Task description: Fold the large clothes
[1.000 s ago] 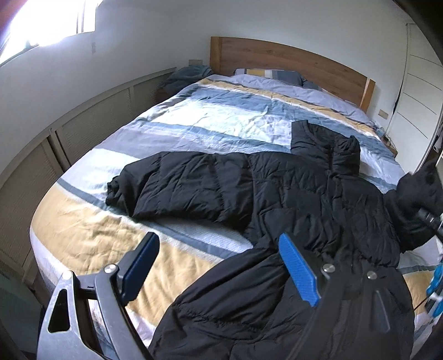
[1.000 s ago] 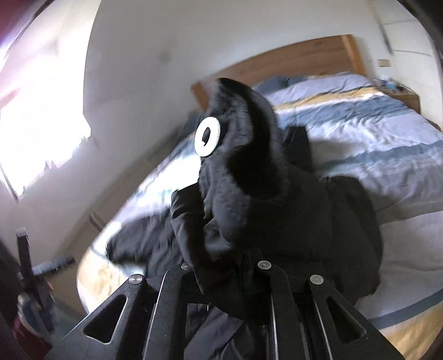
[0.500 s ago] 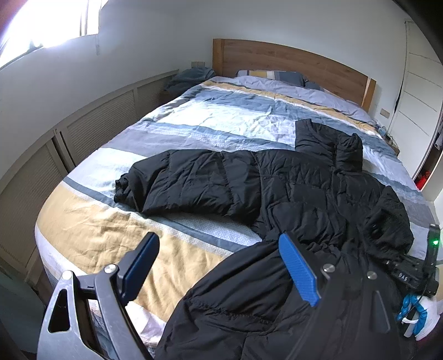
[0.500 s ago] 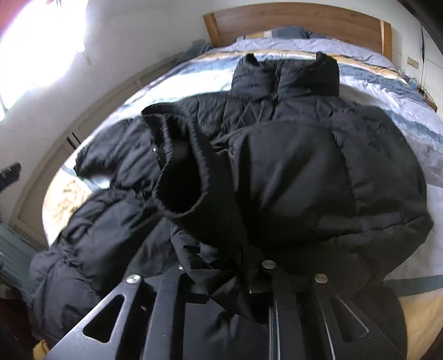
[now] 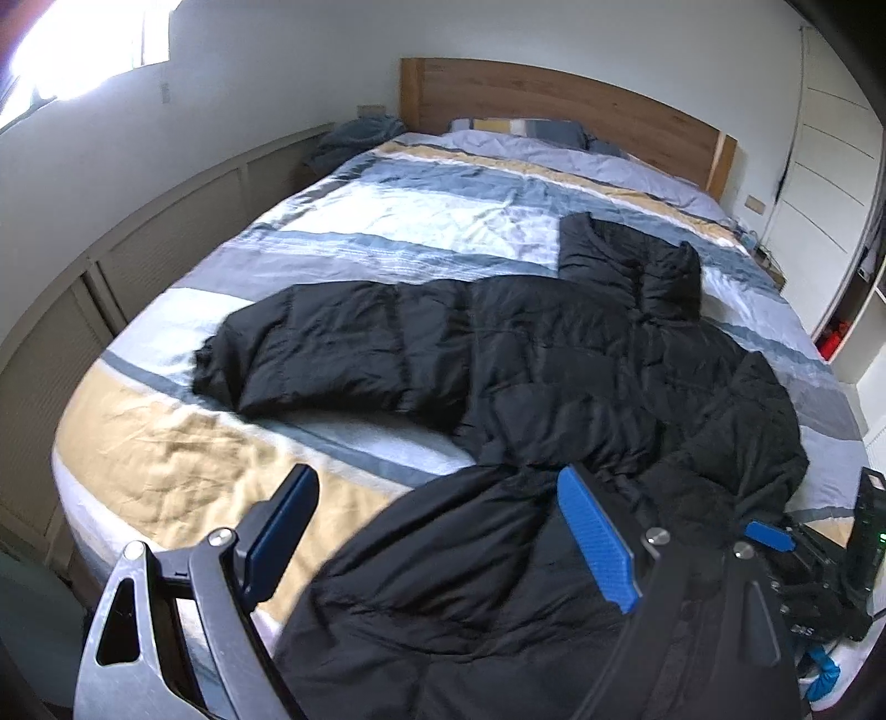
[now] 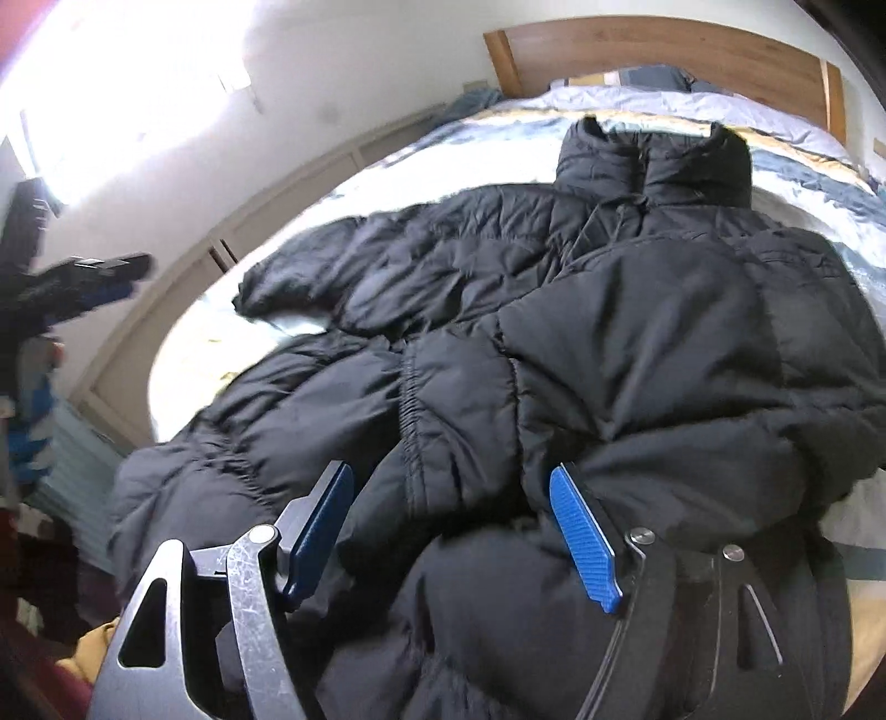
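A: What lies between the fingers of the right gripper (image 6: pixel 449 536)?

B: Nothing is pinched. The jaws stand wide apart, blue pads (image 6: pixel 582 536) facing each other, hovering over the black puffer jacket (image 6: pixel 637 343).

A: How is the jacket laid?

B: Across the bed (image 6: pixel 819 183), collar (image 6: pixel 653 160) pointing toward the wooden headboard (image 6: pixel 664 47). One sleeve (image 6: pixel 692 387) is folded across the body, its elastic cuff (image 6: pixel 412 410) just ahead of the pads. The other sleeve (image 6: pixel 354 266) stretches out toward the bed's left edge.

A: Anything else?

B: The left gripper (image 6: pixel 83 279), blurred, at the far left, beyond the bed's edge. Whether it is open, I cannot tell.
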The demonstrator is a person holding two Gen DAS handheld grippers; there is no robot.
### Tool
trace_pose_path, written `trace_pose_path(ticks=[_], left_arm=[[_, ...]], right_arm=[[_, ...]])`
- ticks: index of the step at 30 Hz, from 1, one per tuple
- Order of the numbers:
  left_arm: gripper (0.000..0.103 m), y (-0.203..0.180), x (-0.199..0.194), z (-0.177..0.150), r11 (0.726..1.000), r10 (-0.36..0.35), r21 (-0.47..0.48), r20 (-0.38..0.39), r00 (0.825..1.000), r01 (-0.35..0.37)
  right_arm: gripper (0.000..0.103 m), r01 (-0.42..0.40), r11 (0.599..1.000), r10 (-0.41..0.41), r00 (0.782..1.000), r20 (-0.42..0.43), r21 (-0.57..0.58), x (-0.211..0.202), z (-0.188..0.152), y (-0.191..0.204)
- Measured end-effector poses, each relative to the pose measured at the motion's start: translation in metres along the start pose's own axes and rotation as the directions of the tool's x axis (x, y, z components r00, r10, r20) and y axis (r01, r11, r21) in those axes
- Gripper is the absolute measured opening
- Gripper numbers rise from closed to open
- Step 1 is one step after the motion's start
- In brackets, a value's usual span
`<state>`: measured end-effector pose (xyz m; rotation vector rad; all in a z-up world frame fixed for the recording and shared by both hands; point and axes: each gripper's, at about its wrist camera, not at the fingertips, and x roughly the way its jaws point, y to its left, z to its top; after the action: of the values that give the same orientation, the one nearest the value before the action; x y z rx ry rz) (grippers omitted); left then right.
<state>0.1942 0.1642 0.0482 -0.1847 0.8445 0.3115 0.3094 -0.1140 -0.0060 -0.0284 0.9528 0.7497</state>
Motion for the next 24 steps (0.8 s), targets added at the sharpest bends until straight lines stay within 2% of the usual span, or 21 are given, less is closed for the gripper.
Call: trace_pose_path(ticks=[4, 9, 11, 14, 18, 21, 24], left_arm=[[0.088, -0.043, 0.015, 0.003, 0.999, -0.017, 0.035, -0.016, 1.0, 0.018], [0.088, -0.12, 0.046, 0.009, 0.993, -0.06, 0.103, -0.053, 0.997, 0.065], [0.088, -0.159, 0.061, 0.01, 0.985, -0.083, 0.144, -0.063, 0.995, 0.091], [0.088, -0.208, 0.08, 0.012, 0.973, -0.119, 0.191, -0.069, 0.99, 0.131], [0.088, -0.261, 0.112, 0.016, 0.962, -0.146, 0.221, -0.084, 0.986, 0.161], [0.088, -0.284, 0.145, 0.014, 0.961, -0.134, 0.227, -0.11, 0.985, 0.156], [0.089, -0.281, 0.18, 0.002, 0.969, -0.099, 0.21, -0.16, 0.982, 0.132]], right_arm=[[0.074, 0.029, 0.998, -0.034, 0.997, 0.074, 0.057, -0.042, -0.002, -0.033], [0.074, 0.17, 0.975, -0.19, 0.972, 0.136, 0.142, -0.081, 0.009, -0.105], [0.074, 0.194, 0.967, -0.219, 0.964, 0.151, 0.163, -0.085, 0.02, -0.128], [0.074, 0.211, 0.962, -0.238, 0.959, 0.156, 0.174, -0.078, 0.039, -0.153], [0.074, 0.195, 0.962, -0.225, 0.963, 0.151, 0.193, -0.051, 0.059, -0.182], [0.074, 0.182, 0.961, -0.21, 0.97, 0.125, 0.207, -0.028, 0.063, -0.197], [0.074, 0.181, 0.961, -0.204, 0.975, 0.093, 0.209, -0.004, 0.056, -0.207]])
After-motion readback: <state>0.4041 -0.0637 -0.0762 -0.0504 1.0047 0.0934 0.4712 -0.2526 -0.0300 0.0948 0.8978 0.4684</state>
